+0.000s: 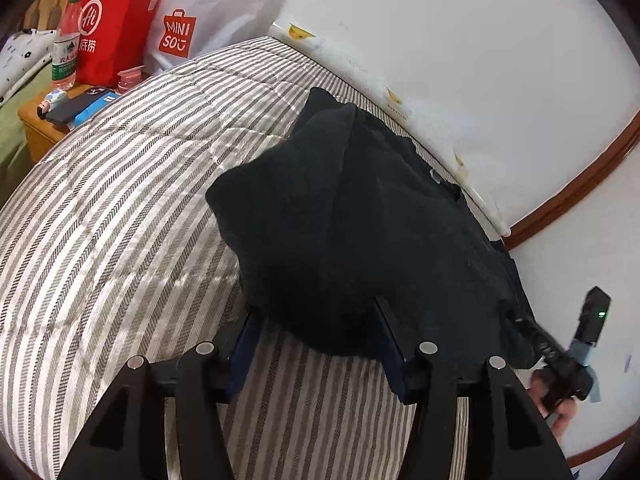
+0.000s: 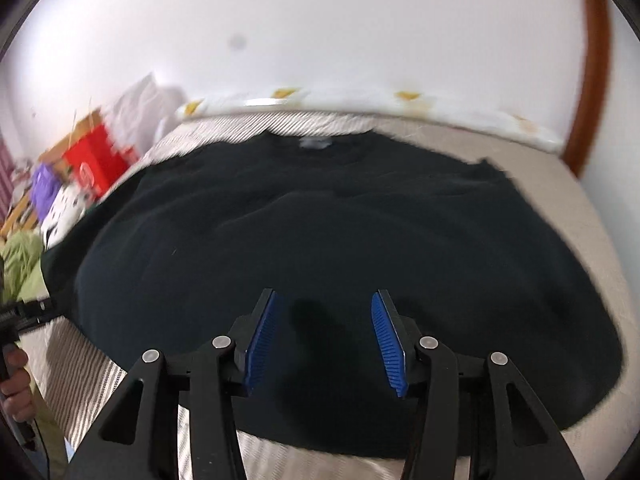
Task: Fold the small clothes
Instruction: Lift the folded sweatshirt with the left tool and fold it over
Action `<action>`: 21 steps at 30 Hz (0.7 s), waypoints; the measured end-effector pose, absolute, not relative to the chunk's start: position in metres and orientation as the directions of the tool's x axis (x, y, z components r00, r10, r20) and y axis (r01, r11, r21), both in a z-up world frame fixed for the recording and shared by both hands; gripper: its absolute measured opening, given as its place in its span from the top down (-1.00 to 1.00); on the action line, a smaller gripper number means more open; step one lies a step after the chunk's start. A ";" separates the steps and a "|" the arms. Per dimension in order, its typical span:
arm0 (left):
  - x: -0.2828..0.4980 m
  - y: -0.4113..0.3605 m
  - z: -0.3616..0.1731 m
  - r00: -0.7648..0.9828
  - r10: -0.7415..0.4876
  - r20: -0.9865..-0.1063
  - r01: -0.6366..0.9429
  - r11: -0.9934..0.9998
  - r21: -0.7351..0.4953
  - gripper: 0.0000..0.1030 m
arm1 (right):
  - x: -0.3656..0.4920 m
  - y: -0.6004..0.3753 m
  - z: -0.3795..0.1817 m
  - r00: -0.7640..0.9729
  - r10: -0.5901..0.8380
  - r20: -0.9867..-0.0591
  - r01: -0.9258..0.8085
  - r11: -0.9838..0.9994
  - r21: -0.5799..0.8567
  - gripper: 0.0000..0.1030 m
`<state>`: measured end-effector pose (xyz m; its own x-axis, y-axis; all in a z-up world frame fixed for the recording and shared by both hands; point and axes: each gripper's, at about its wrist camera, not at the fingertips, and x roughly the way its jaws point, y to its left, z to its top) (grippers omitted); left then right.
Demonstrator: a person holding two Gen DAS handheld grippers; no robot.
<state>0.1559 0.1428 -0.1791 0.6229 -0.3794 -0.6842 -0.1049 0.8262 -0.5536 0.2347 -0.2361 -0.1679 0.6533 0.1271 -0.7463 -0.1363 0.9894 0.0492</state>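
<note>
Black shirt (image 2: pixel 320 220) spread on the bed (image 1: pixel 120 200).
I hold both grippers apart and empty: left gripper (image 1: pixel 316 328) at the shirt's edge, right gripper (image 2: pixel 324 320) over it.

Striped bed (image 1: pixel 120 208) along white wall (image 1: pixel 460 60). Wooden nightstand (image 1: pixel 38 132) w/ red paper bag (image 1: pixel 116 20), white Miniso bag (image 1: pixel 192 20), water bottle (image 1: pixel 66 52), dark phone (image 1: pixel 80 104). Green blanket (image 2: pixel 22 264) at left.
</note>
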 end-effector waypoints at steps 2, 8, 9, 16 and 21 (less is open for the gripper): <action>0.160 0.142 -0.178 0.620 -0.382 -0.686 -0.104 0.826 -0.554 -0.01 | 0.245 -0.223 -0.179 0.634 0.137 -0.761 -0.148 0.988 0.054 0.06; 0.160 0.135 -0.176 0.630 -0.351 -0.693 -0.094 0.851 -0.517 -0.05 | 0.273 -0.207 -0.192 0.629 0.066 -0.775 -0.115 0.993 -0.009 -0.03; 0.160 0.135 -0.176 0.632 -0.350 -0.691 -0.095 0.850 -0.517 -0.05 | 0.279 -0.206 -0.193 0.624 0.062 -0.779 -0.109 0.994 -0.008 -0.03; 0.155 0.139 -0.177 0.658 -0.351 -0.667 -0.111 0.830 -0.546 -0.04 | 0.315 -0.205 -0.195 0.582 0.029 -0.813 -0.058 0.998 -0.006 -0.07; 0.155 0.138 -0.176 0.667 -0.333 -0.667 -0.130 0.829 -0.544 0.00 | 0.301 -0.201 -0.194 0.576 0.017 -0.817 -0.078 0.996 -0.034 -0.06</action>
